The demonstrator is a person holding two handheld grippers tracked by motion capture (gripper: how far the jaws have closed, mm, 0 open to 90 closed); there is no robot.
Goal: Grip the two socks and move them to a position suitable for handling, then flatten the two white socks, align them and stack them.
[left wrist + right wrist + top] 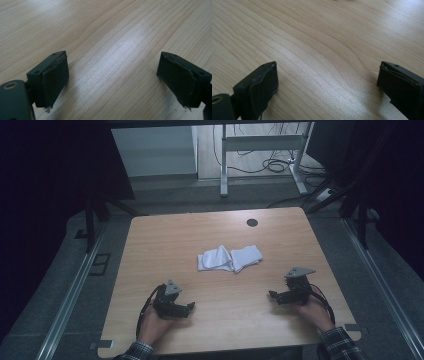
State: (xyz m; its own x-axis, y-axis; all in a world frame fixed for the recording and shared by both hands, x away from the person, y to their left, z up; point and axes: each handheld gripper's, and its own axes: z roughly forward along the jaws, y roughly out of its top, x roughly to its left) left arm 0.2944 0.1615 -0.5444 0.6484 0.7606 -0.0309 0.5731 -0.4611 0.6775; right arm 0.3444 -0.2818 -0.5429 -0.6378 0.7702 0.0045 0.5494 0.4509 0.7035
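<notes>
Resting low near the front edge of the wooden table (150,245), the left gripper (191,306) sits in a person's left hand (155,326). Its jaws are wide apart with nothing between them, just bare wood. In the middle of the table lies a crumpled white cloth (228,258), well apart from both grippers. Over on the right, the right gripper (272,294) is held in the right hand (314,312). Its jaws are spread wide too, and they hold nothing.
</notes>
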